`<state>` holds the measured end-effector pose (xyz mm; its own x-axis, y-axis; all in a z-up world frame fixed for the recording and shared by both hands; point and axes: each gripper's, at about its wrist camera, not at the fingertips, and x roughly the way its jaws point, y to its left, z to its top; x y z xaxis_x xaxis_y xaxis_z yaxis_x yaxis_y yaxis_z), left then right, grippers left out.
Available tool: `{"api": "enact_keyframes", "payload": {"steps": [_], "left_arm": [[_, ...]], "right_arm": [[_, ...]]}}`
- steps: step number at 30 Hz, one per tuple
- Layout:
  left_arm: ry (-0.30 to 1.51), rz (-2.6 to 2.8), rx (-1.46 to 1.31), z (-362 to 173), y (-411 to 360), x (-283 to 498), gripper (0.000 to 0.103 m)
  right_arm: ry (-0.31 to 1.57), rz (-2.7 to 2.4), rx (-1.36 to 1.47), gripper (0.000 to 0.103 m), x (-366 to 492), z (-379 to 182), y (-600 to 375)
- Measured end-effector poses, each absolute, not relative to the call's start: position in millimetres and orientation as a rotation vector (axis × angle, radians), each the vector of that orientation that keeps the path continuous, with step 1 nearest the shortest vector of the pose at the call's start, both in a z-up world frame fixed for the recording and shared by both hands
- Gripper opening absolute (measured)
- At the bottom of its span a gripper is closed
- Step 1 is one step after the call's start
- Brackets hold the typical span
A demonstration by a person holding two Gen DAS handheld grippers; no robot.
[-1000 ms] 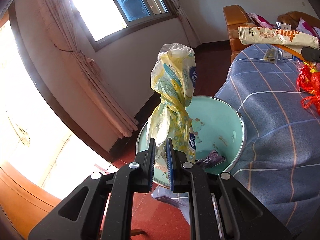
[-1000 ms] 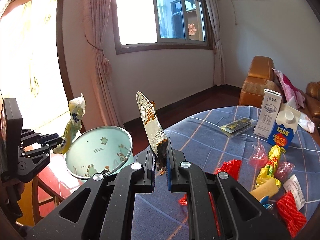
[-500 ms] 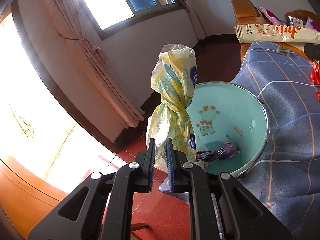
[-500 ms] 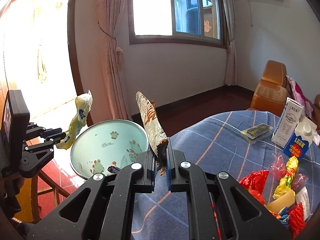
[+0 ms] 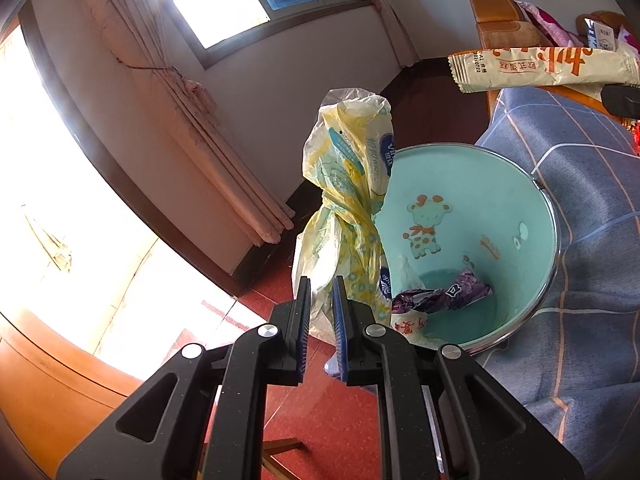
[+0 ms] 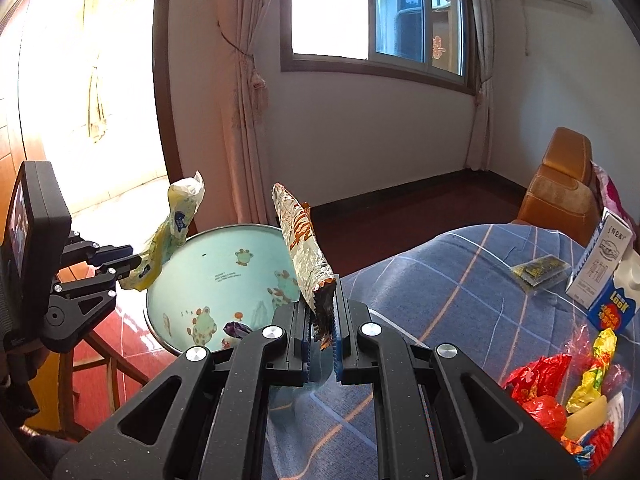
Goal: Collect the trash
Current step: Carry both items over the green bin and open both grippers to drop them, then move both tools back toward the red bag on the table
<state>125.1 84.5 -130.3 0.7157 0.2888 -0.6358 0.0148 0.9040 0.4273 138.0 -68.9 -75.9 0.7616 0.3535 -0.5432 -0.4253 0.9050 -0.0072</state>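
Observation:
My left gripper [image 5: 321, 312] is shut on a crumpled yellow plastic bag [image 5: 348, 208] that stands up just left of the teal bin [image 5: 516, 184]. Inside the bin lie a purple wrapper [image 5: 448, 294] and a white scrap. My right gripper [image 6: 323, 322] is shut on a long silver and orange snack wrapper [image 6: 300, 240], which pokes up over the bin's [image 6: 208, 256] right rim. In the right wrist view the left gripper [image 6: 134, 264] shows at the bin's left rim with the yellow bag [image 6: 176, 224]. The snack wrapper [image 5: 540, 66] also shows at the top right of the left wrist view.
A table under a blue checked cloth [image 6: 460, 292] carries cartons [image 6: 612, 280], a small packet [image 6: 538, 270] and red and yellow wrappers [image 6: 560, 384]. A brown armchair [image 6: 560, 184] stands behind it. Curtains [image 6: 244, 120] and a window fill the back wall; the bin rests on a wooden stool [image 6: 100, 364].
Both grippers have swung toward the bin, which looks larger and more central in each view. The bag and the snack wrapper stay clamped as before.

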Motion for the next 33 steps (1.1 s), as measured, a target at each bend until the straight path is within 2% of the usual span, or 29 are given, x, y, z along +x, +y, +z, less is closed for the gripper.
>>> {"api": "enact_keyframes", "payload": {"steps": [13,17,18,19,20,21,23,25,26,30,33], "left_arm": [[0.764,0.143,0.412,-130.7,83.8,125.3,0.012],[0.754,0.120,0.409,-129.4,79.9,122.7,0.015],[0.750,0.116,0.409,-128.5,79.1,122.3,0.021],[0.742,0.121,0.408,-127.5,78.3,121.4,0.041],[0.727,0.127,0.408,-125.8,78.0,119.9,0.053],[0.720,0.124,0.407,-124.1,77.9,119.0,0.053],[0.716,0.125,0.400,-121.7,78.7,118.5,0.054],[0.703,0.143,0.377,-118.0,82.9,117.3,0.066],[0.696,0.152,0.352,-115.5,86.1,116.1,0.069],[0.697,0.140,0.282,-114.0,82.5,113.0,0.069],[0.707,0.084,0.248,-117.6,64.7,107.5,0.069]], "right_arm": [[0.563,0.443,-0.151,0.009,137.3,-74.3,-59.1],[0.575,0.464,-0.160,0.011,138.2,-75.4,-53.7],[0.586,0.472,-0.168,0.012,139.1,-77.3,-51.0],[0.592,0.473,-0.180,0.022,139.5,-79.6,-48.3],[0.596,0.473,-0.185,0.032,139.8,-81.2,-46.9],[0.601,0.478,-0.183,0.044,140.0,-83.1,-46.1],[0.611,0.477,-0.186,0.045,139.3,-87.0,-45.9],[0.612,0.460,-0.192,0.047,135.9,-88.2,-49.2],[0.608,0.443,-0.191,0.047,132.0,-87.0,-54.3],[0.591,0.335,-0.155,0.048,110.6,-77.5,-91.3],[0.567,0.250,-0.101,0.054,82.1,-68.2,-134.7]]}}
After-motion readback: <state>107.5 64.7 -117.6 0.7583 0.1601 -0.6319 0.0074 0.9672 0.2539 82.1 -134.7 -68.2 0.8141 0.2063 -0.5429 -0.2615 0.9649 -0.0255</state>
